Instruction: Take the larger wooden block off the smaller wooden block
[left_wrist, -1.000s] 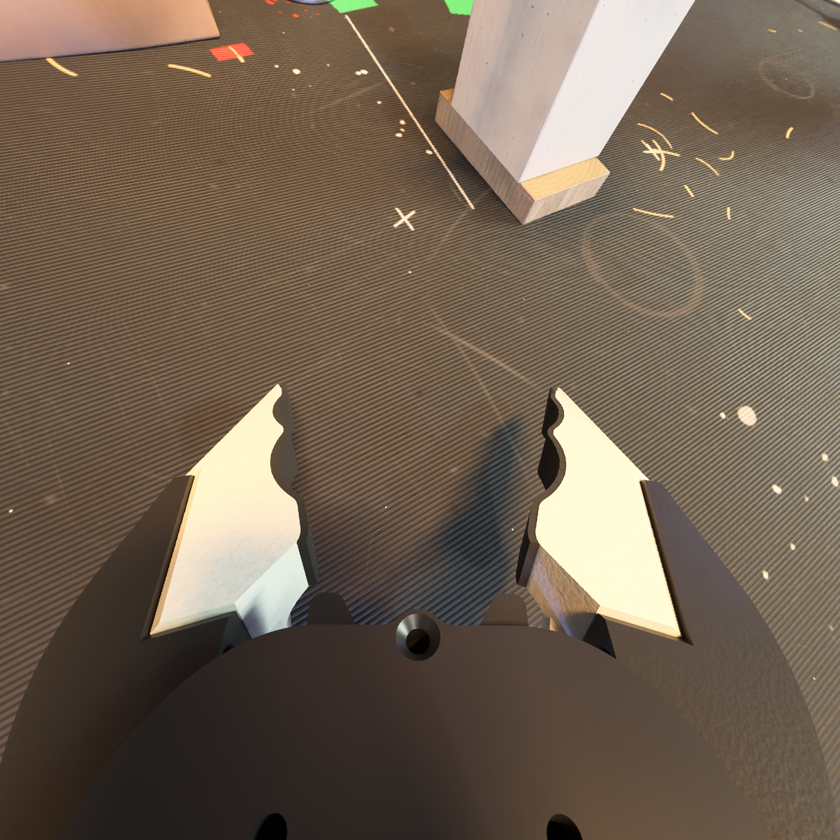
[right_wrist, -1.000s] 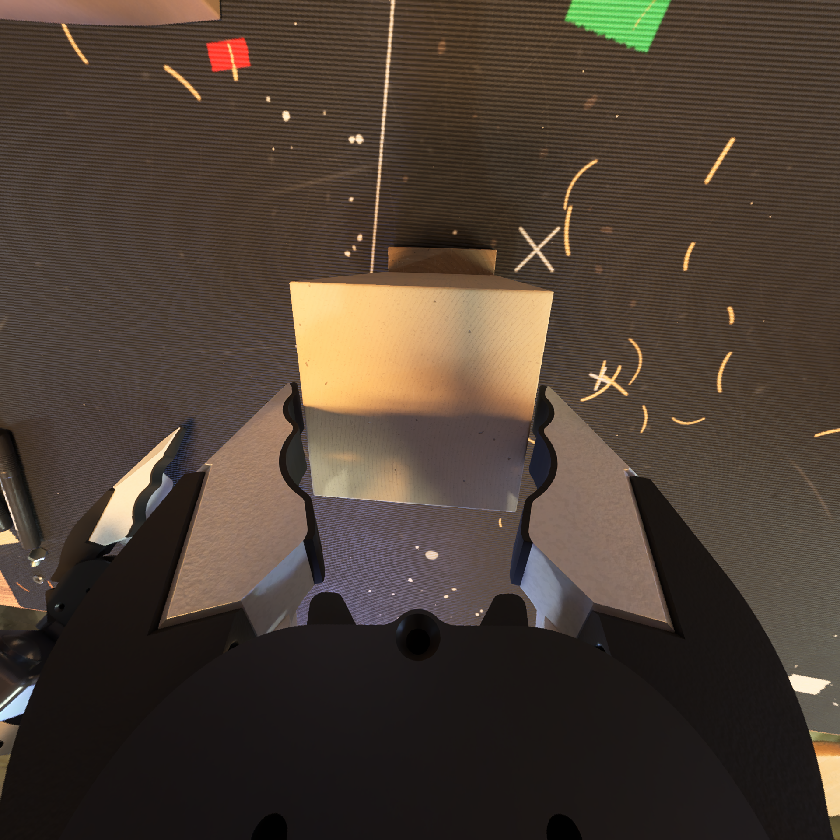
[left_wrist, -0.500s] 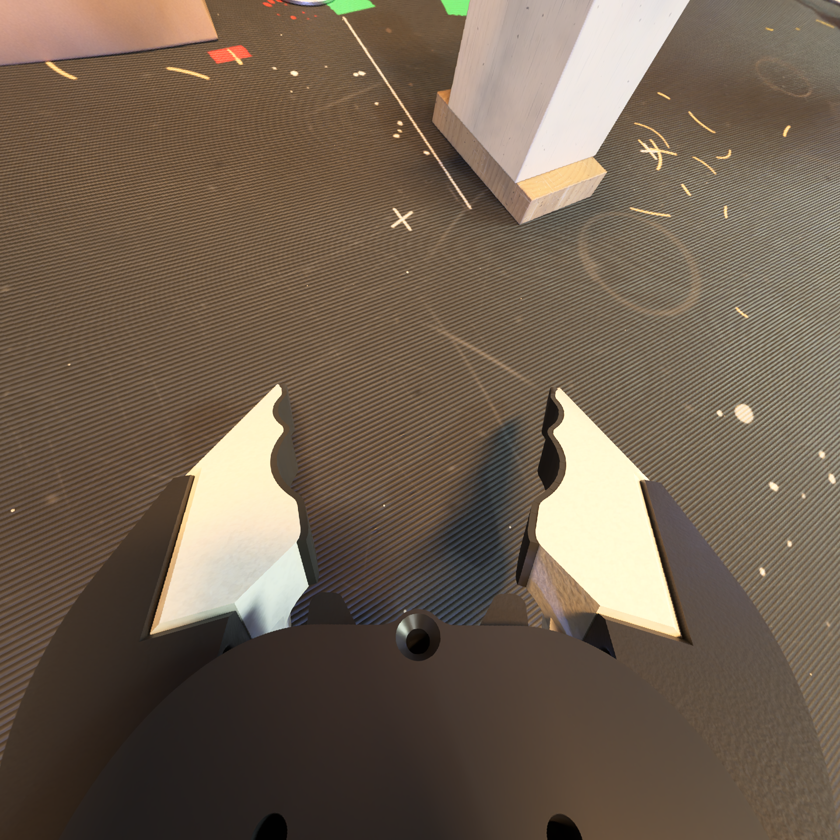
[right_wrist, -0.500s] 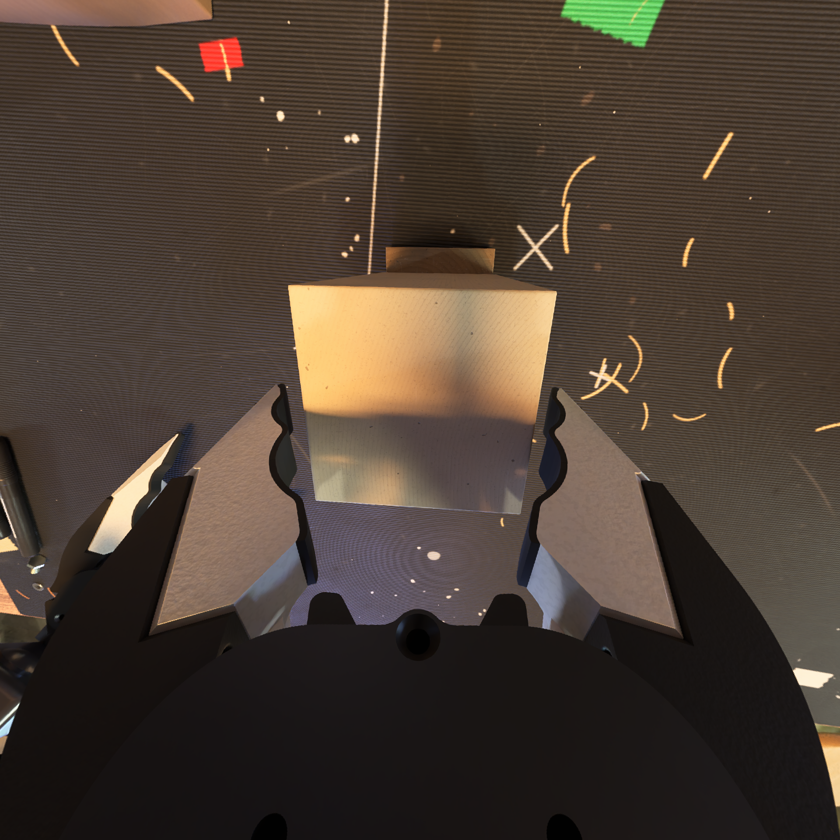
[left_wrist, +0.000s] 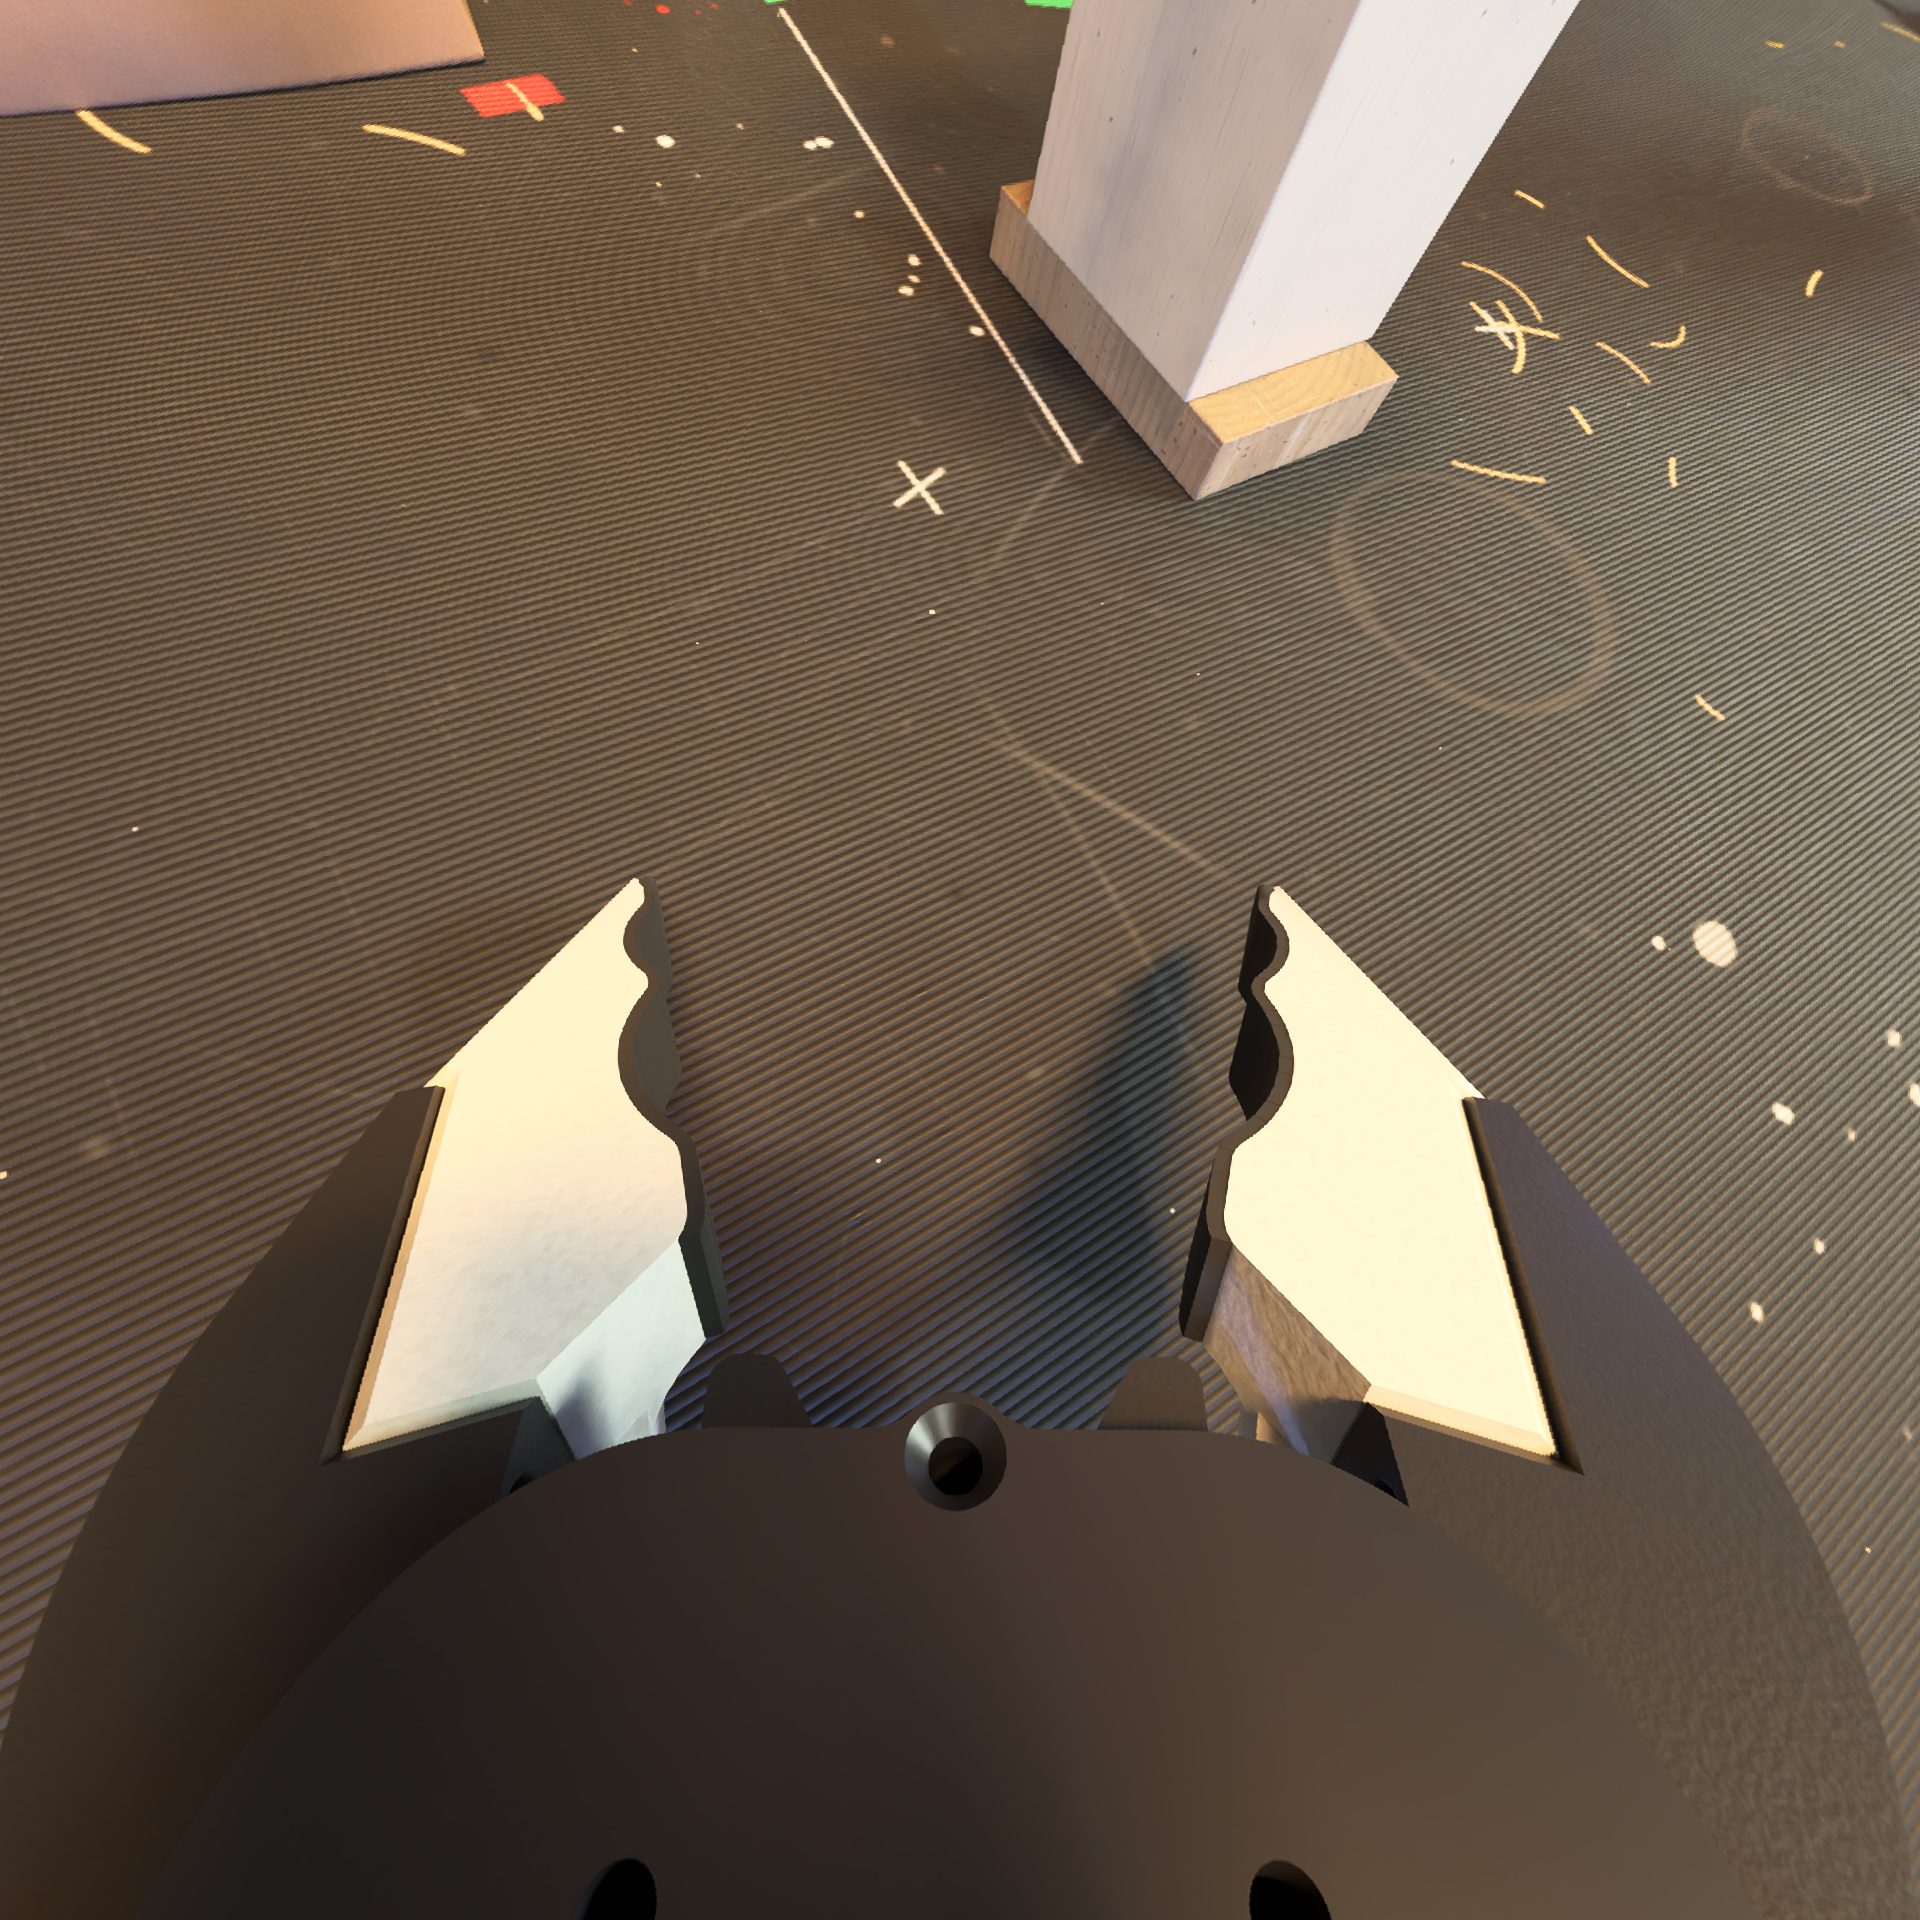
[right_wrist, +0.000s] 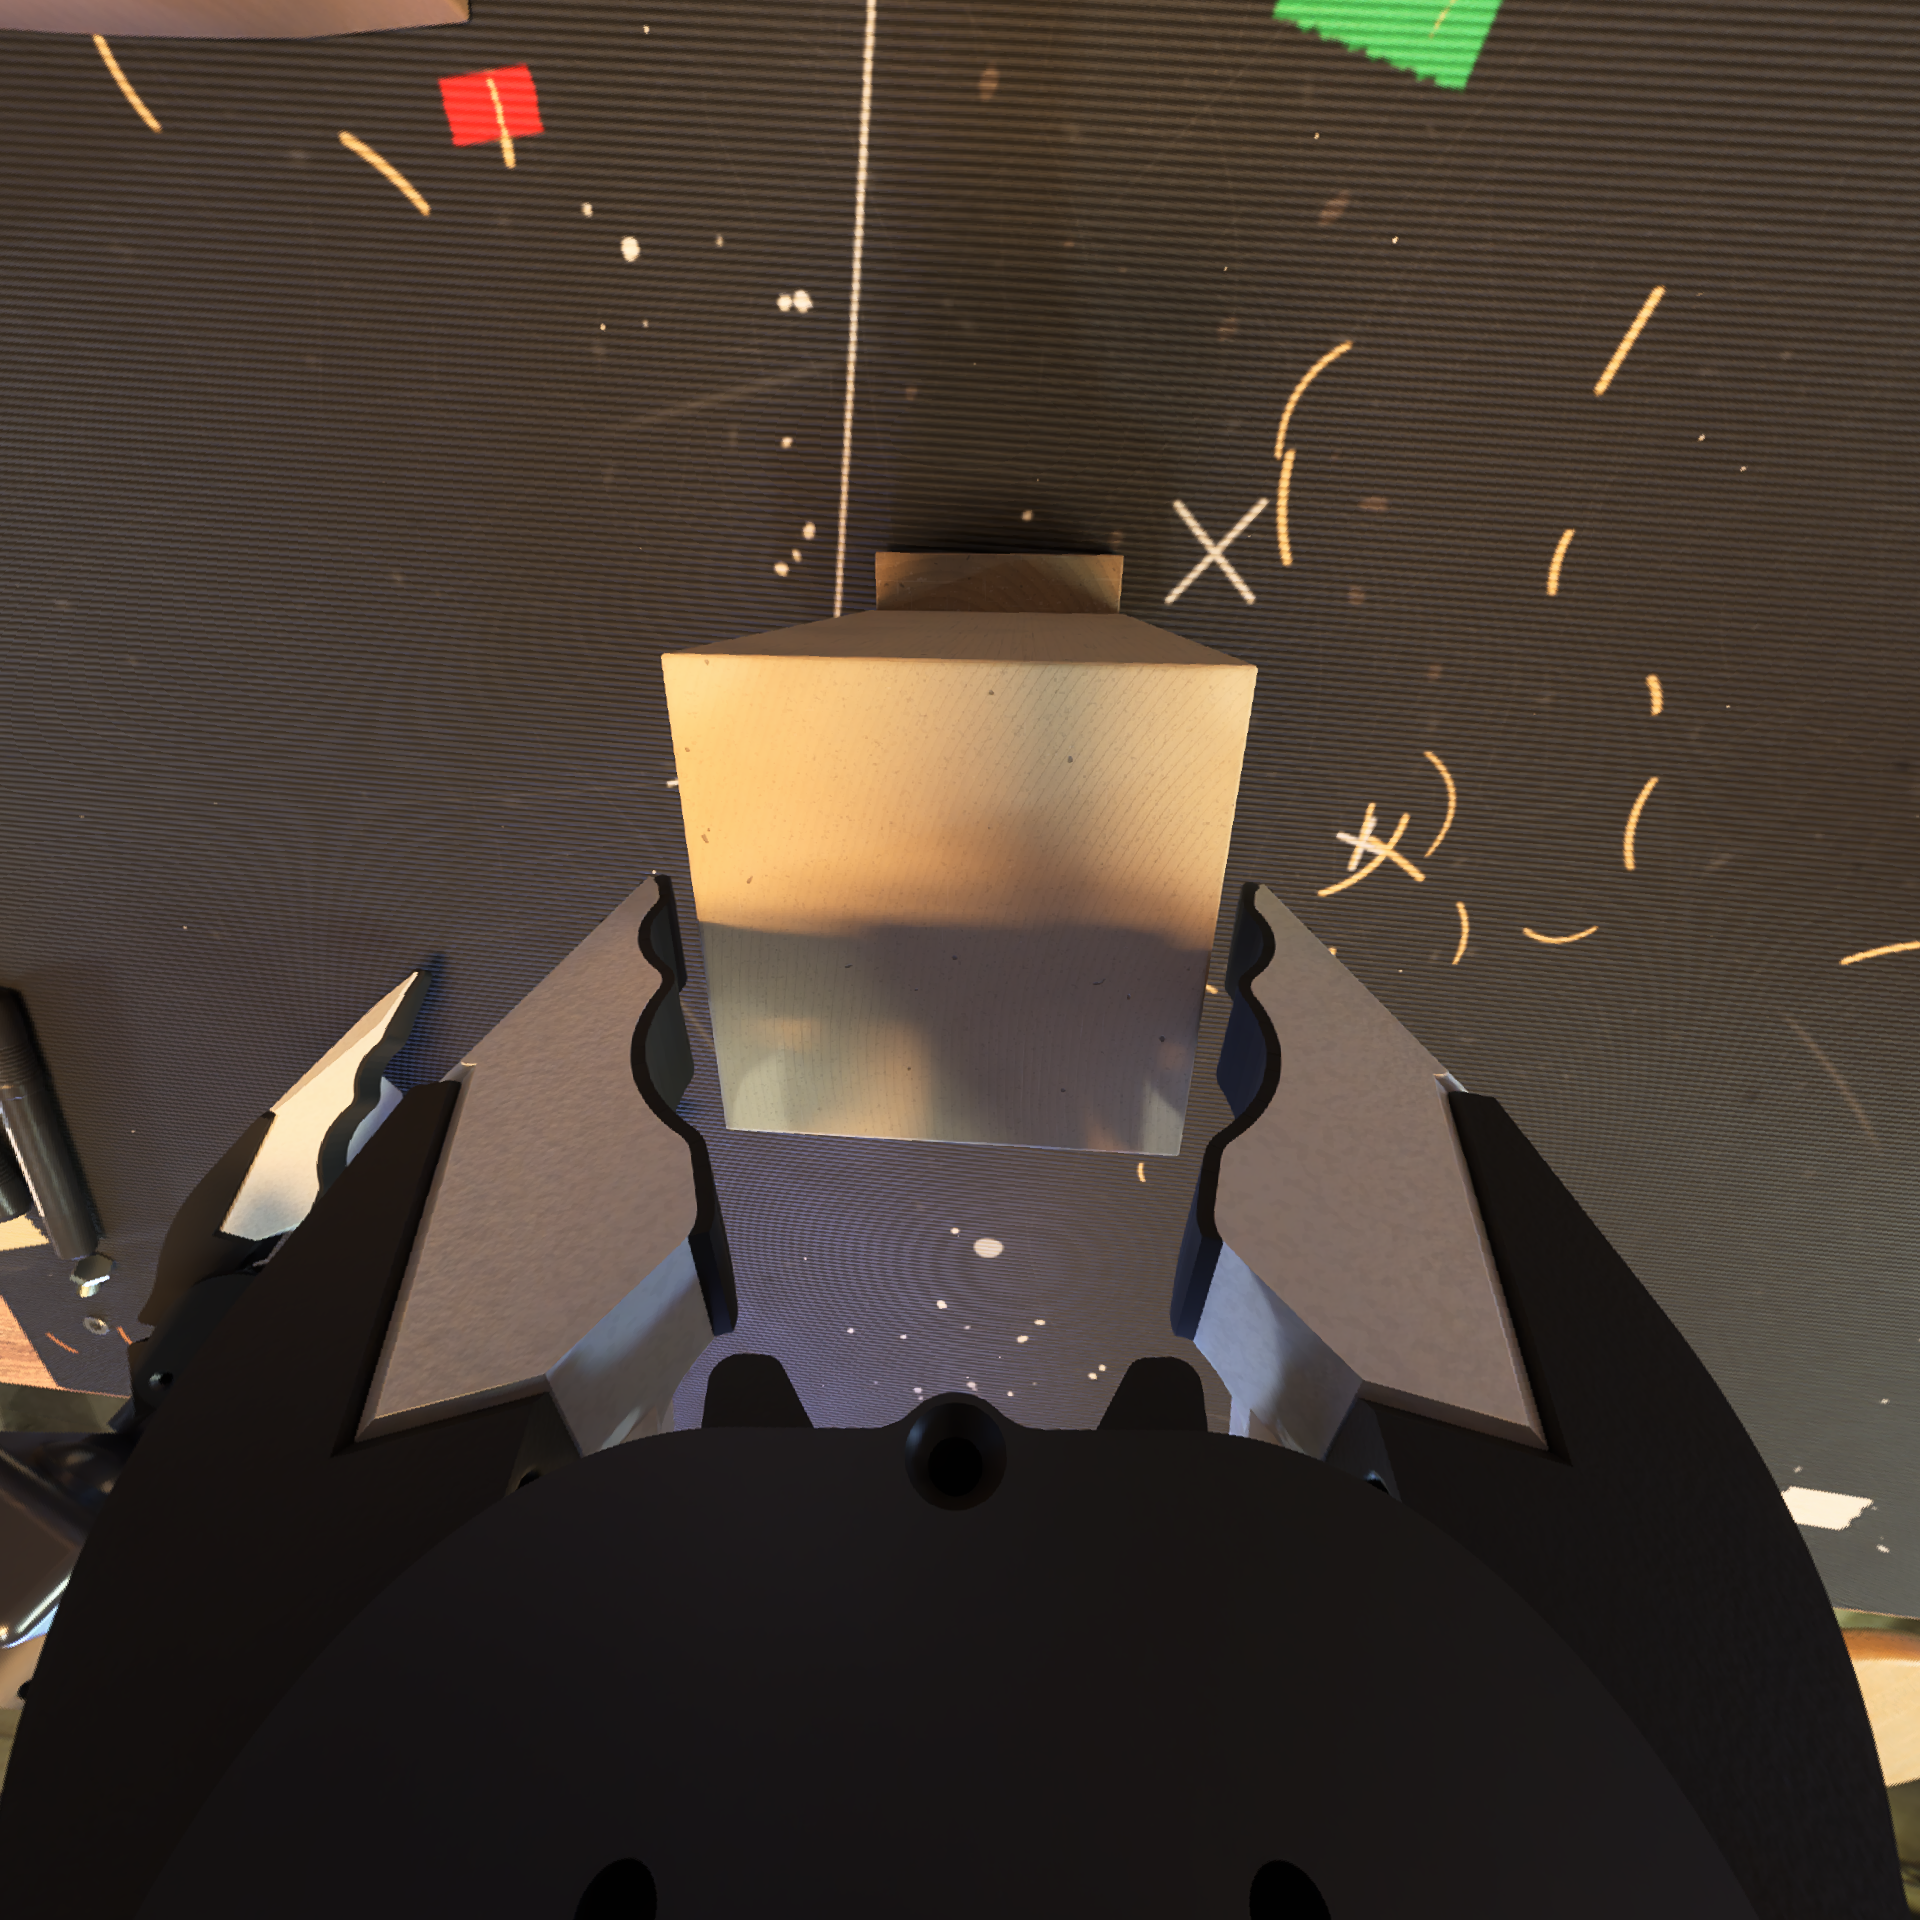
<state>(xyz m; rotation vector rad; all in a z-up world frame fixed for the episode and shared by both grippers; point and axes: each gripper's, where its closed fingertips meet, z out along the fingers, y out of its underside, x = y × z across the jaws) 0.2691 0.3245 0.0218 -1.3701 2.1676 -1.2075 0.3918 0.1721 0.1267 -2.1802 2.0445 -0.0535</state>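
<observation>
Right now, larger wooden block stands upright on smaller wooden block, stack on dark ribbed mat. Right gripper above stack, fingers spread, flanking pale block's top, narrow gaps each side, grasping nothing. Left gripper well apart from stack, fingers spread over bare mat, empty. White cross mark near base block; red patch far off.
</observation>
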